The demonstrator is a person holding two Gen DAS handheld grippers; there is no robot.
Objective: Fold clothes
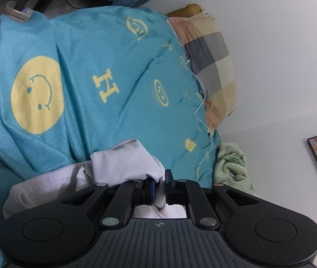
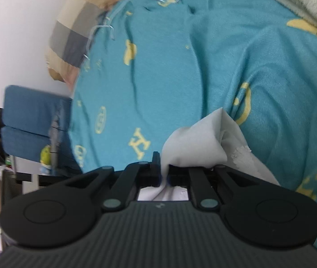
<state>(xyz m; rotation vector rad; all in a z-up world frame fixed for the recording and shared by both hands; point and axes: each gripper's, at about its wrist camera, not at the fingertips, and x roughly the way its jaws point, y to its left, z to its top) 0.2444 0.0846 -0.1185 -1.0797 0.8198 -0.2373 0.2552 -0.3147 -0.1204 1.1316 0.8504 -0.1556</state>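
A white garment bunches up just ahead of my left gripper, which is shut on a fold of its cloth; a ribbed band of it hangs to the left. In the right wrist view another part of the white garment rises in a peak, and my right gripper is shut on its edge, with cloth running down between the fingers. Both grippers hang over a teal blanket printed with yellow smiley faces and letters, also seen as the teal blanket under the right gripper.
A checked pillow lies along the white wall beyond the blanket. A pale green towel sits by the blanket's edge. A power strip rests at the far left. A blue chair stands beside the bed. A light fleece cover lies at upper right.
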